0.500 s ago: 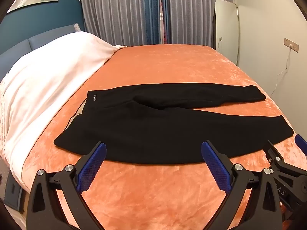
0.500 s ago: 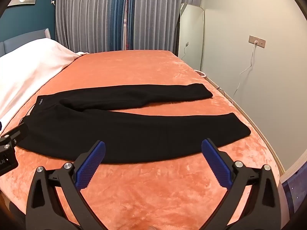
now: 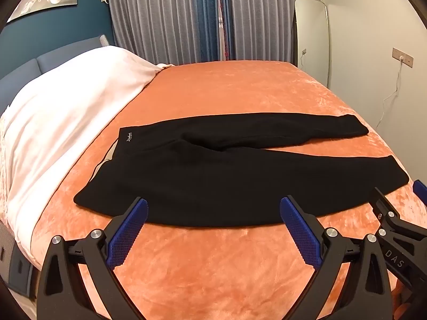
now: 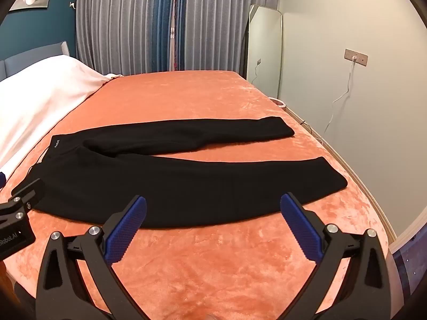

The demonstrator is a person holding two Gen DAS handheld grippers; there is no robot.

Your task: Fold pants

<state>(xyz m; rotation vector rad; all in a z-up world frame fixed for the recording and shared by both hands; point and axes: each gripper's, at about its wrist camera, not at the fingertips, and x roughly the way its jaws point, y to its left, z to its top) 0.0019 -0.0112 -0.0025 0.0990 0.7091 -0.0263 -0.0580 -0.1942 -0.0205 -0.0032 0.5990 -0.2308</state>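
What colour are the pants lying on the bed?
Black pants, with a small pale logo by the waistband; clearest in the right wrist view.

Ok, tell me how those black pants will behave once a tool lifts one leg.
The black pants lie flat with soft creases, so they will probably drape limply. The plush orange bedspread may grip and drag the fabric. The spread legs likely won't follow together.
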